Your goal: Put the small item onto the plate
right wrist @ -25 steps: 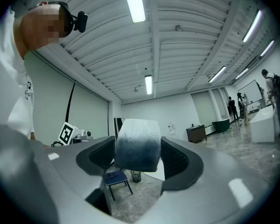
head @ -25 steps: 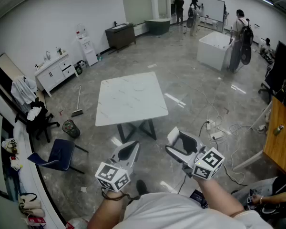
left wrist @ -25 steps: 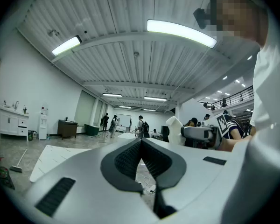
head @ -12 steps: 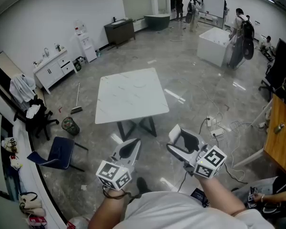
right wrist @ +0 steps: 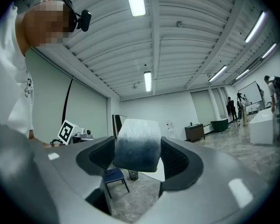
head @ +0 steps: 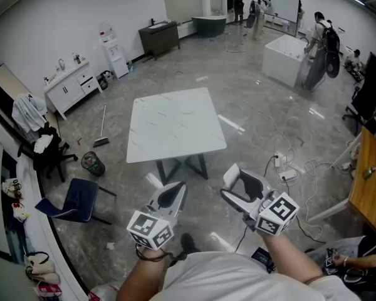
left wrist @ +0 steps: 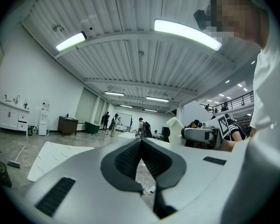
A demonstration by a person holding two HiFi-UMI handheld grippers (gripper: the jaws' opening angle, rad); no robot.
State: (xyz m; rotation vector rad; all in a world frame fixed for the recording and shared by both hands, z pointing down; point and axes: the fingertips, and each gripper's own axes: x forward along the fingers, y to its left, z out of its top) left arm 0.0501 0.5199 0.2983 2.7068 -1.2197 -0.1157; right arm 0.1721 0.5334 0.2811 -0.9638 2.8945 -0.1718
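My right gripper (head: 233, 185) (right wrist: 137, 157) is shut on a small white block (right wrist: 137, 144), which shows as a pale lump (head: 229, 175) at its tip in the head view. My left gripper (head: 172, 192) (left wrist: 141, 149) is shut with nothing between its jaws. Both are held low in front of the person's body, above the grey floor. A white square table (head: 173, 128) stands ahead of them with a bare top. No plate shows in any view. The right gripper (left wrist: 200, 134) also appears in the left gripper view.
A blue chair (head: 75, 202), a bin (head: 93, 165) and a broom (head: 101, 137) stand left of the table. Cables (head: 282, 168) trail across the floor at the right, near a wooden desk (head: 370, 180). Cabinets (head: 72, 89) line the left wall. People stand by a white box (head: 288, 61) at the back.
The table has drifted slightly right and down in the head view. Both grippers keep the same pose, and the right one still holds the block.
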